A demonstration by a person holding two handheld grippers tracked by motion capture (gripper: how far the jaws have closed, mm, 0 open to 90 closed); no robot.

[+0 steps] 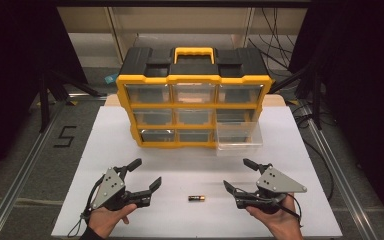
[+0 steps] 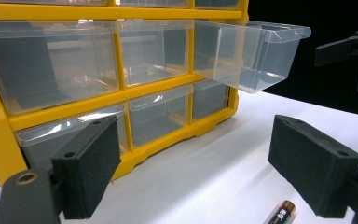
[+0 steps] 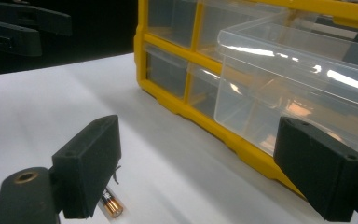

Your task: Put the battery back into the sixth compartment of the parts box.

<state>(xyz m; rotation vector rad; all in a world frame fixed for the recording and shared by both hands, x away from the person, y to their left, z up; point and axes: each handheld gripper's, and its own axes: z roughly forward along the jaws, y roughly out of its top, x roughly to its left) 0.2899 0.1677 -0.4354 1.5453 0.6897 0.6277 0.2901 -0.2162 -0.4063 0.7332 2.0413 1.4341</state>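
Copper-tipped battery (image 1: 196, 198) lay between both wide-open, empty tongs, left (image 1: 146, 174) and right (image 1: 235, 174); best pinched across its middle, squarely.

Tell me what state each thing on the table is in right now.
Drawer cabinet: upright, eight drawers shut.
Pulled-out drawer: open, looks empty.
Battery: lying flat, untouched, between the grippers.
Left gripper: open, empty.
Right gripper: open, empty.
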